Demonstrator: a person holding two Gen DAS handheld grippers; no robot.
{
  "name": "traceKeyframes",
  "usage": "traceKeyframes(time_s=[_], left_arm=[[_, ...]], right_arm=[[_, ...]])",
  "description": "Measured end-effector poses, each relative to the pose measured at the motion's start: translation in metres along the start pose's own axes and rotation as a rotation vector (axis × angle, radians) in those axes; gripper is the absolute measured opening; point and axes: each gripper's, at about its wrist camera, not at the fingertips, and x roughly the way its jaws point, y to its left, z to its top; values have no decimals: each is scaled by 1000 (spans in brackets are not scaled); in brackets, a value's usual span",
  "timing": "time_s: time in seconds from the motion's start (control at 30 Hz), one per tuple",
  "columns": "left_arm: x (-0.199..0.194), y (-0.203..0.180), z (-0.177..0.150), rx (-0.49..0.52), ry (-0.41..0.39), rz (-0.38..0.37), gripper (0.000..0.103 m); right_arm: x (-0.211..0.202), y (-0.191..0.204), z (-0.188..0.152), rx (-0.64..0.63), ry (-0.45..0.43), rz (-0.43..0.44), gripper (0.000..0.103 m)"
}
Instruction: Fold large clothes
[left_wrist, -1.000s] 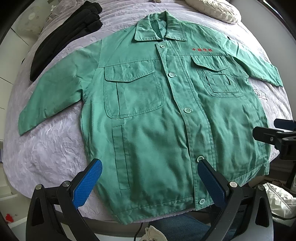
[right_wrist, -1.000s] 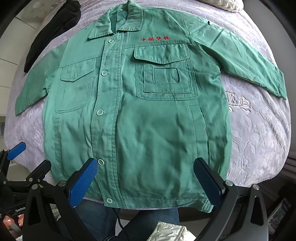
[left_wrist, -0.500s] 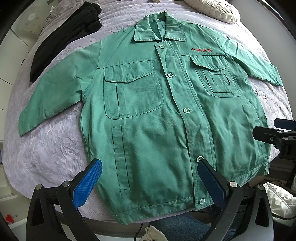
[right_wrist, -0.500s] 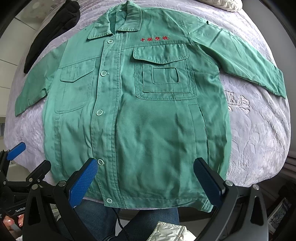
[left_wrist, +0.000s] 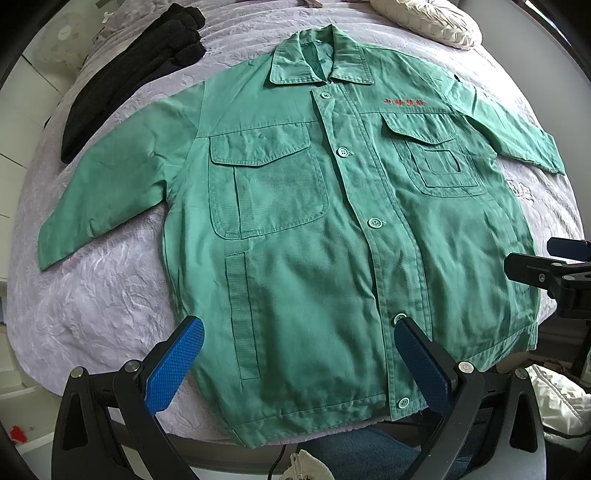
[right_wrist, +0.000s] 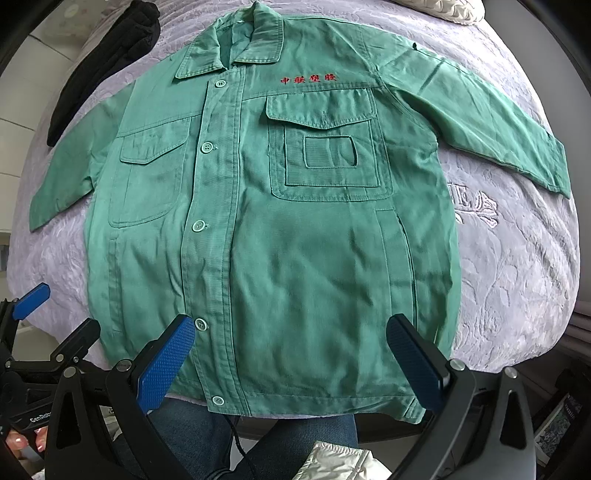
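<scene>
While both grippers, left gripper (left_wrist: 295, 363) and right gripper (right_wrist: 291, 360), gape empty, we should pinch the green jacket (left_wrist: 314, 240) at its hem corners, evenly.

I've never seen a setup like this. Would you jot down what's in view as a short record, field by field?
garment: green jacket, spread flat, front up, buttoned, both sleeves out
surface: lavender bedspread
lettering: red characters above one chest pocket
left gripper: jaws open, holding nothing, above the hem
right gripper: jaws open, holding nothing, above the hem
nearby: black clothing, cream pillow
folding: not yet started
</scene>
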Motion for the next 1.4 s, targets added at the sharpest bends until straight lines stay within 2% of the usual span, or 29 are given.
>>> traceKeyframes(time_s=[0.1, 0.27, 0.67, 0.93, 1.07, 1.17, 1.4], left_arm=[[-1, 1, 1, -3, -1, 0, 103], [0, 3, 1, -5, -3, 0, 103], [1, 7, 1, -10, -5, -2, 103], [5, 22, 1, -46, -10, -41, 103], [9, 58, 1, -128, -42, -76, 103], [13, 104, 3, -226, -90, -84, 103], [42, 260, 10, -540, -209, -52, 103]], right_arm=[[1, 2, 1, -6, -13, -46, 103], [2, 4, 1, -13, -27, -62, 103], [1, 3, 3, -8, -28, -52, 103], [3, 5, 12, 15, -10, -21, 103], [0, 21, 20, -5, -29, -39, 103], [-6, 37, 27, -7, -67, -48, 103], [1, 90, 38, -6, -95, -31, 103]])
